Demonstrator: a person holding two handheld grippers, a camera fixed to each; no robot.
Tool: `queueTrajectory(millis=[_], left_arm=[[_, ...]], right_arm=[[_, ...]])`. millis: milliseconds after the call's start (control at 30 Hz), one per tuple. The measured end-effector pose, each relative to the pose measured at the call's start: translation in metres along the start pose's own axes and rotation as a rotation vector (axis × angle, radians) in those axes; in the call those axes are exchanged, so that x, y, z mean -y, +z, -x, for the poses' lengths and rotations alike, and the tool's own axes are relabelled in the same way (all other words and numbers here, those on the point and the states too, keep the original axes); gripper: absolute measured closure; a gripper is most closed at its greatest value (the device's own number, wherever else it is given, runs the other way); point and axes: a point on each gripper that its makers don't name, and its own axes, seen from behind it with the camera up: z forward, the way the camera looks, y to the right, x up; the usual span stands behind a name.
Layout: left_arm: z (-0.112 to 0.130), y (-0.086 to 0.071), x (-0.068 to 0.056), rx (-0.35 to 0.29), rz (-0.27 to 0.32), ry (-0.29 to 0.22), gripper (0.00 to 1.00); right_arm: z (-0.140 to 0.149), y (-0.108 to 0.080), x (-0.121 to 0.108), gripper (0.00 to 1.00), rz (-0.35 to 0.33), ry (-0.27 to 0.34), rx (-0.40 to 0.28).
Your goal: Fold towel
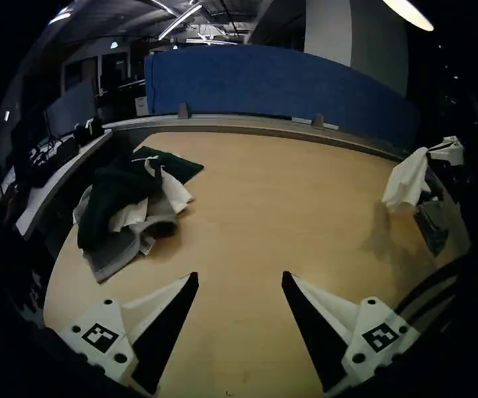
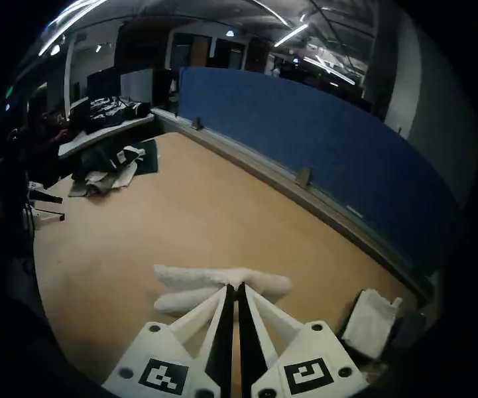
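Dim open-plan office, with a long blue fabric partition [image 1: 272,86] behind a curved, light wooden counter [image 1: 272,199]. The right hand-held gripper [image 2: 237,286] is closed, its two fingers pinching a crumpled white terry towel [image 2: 192,278], which bunches crosswise at the fingertips. In the left gripper view the towel hangs downward, apparently lifted off the counter, far over to the right. The left hand-held gripper [image 1: 240,275] is open and empty, well apart from the towel. A heap of dark green, grey and white cloths [image 1: 126,205] lies to its left. The left likely needs to travel rightward to catch a free hanging corner.
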Motion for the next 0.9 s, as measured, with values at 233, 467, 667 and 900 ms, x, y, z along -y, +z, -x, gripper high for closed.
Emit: queueTrajectory(millis=[233,467,667,900], left_arm=[[-0.002,0.001,-0.002,0.002,0.003,0.010,0.07],[-0.002,0.002,-0.002,0.005,0.000,0.013,0.07],[-0.002,0.004,-0.002,0.010,0.000,0.018,0.07],[-0.005,0.006,-0.006,0.009,0.003,0.030,0.07]], right_arm=[[0.015,-0.016,-0.052,0.97,0.064,0.031,0.019],[0.032,-0.031,-0.101,0.97,0.132,0.044,0.053],[0.048,-0.042,-0.132,0.96,0.179,0.062,0.076],[0.059,-0.048,-0.153,0.97,0.210,0.079,0.088]])
